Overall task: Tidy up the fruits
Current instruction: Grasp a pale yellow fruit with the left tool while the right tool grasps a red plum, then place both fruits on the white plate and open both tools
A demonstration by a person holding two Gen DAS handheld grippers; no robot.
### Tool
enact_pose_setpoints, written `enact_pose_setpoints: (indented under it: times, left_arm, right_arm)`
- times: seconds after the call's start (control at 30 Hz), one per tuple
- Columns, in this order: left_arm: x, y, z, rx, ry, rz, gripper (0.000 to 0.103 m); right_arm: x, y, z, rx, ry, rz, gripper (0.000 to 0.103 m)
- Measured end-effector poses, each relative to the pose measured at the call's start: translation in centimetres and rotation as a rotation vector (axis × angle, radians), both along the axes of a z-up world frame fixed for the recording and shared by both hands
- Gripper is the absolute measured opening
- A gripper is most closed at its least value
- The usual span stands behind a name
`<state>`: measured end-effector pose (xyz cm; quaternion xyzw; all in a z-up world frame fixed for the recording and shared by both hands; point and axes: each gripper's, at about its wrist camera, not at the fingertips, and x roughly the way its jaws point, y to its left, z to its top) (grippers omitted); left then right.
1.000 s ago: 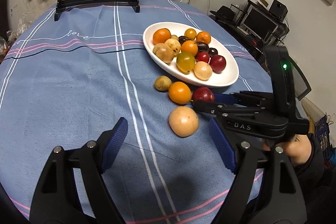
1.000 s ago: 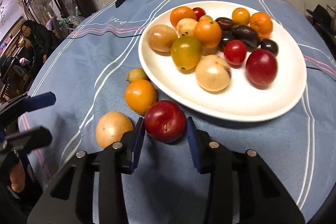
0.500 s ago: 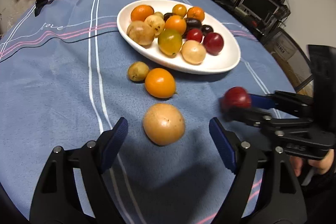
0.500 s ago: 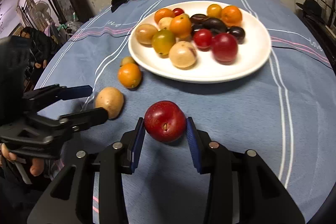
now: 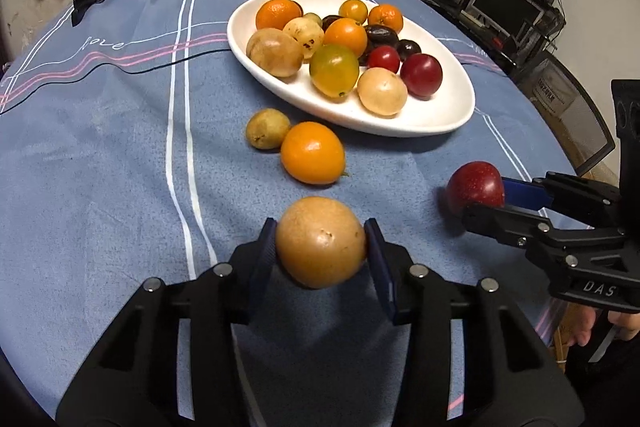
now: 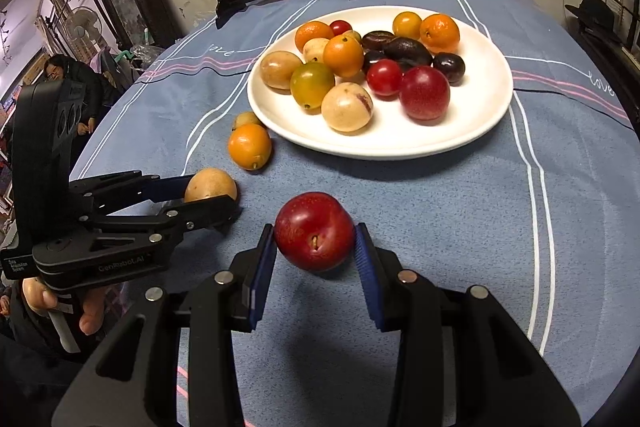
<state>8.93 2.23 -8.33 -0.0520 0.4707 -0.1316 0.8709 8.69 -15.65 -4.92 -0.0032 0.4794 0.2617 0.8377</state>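
You are clamping your left gripper [image 5: 320, 251] on a round tan-brown fruit [image 5: 320, 241] with a speckled matte skin; its jaws have just been closing onto it. Your right gripper [image 6: 315, 247] is gripping a glossy dark-red plum [image 6: 315, 230]. Ahead of both tongs a white oval ceramic plate [image 6: 472, 131] is holding mixed orange, red, tan and dark fruits, and beyond the left pair a small orange citrus [image 5: 313, 152] is lying on the blue cloth

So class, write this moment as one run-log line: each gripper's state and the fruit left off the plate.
left gripper: just closed on tan fruit | right gripper: shut on red plum | loose beside plate: orange, small yellow-green fruit
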Motion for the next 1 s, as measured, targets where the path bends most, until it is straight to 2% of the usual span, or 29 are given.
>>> enact_pose_setpoints:
  times: [0.3, 0.5, 0.73, 1.0]
  left_arm:
    - [-0.9, 0.0, 2.8, -0.014, -0.044, -0.021, 0.045]
    - [1.2, -0.9, 5.3, -0.016, -0.074, -0.061, 0.045]
    - [9.0, -3.4, 7.8, -0.011, -0.091, -0.104, 0.045]
    - [16.5, -7.2, 6.6, 0.016, -0.061, -0.142, 0.045]
  right_arm:
    - [0.2, -0.5, 1.1, 0.006, -0.02, -0.002, 0.04]
    - [2.0, -2.0, 2.9, 0.001, -0.068, -0.031, 0.04]
    - [6.3, -3.1, 4.7, -0.032, -0.133, -0.068, 0.04]
    - [12.2, -4.1, 3.3, -0.065, -0.095, -0.126, 0.04]
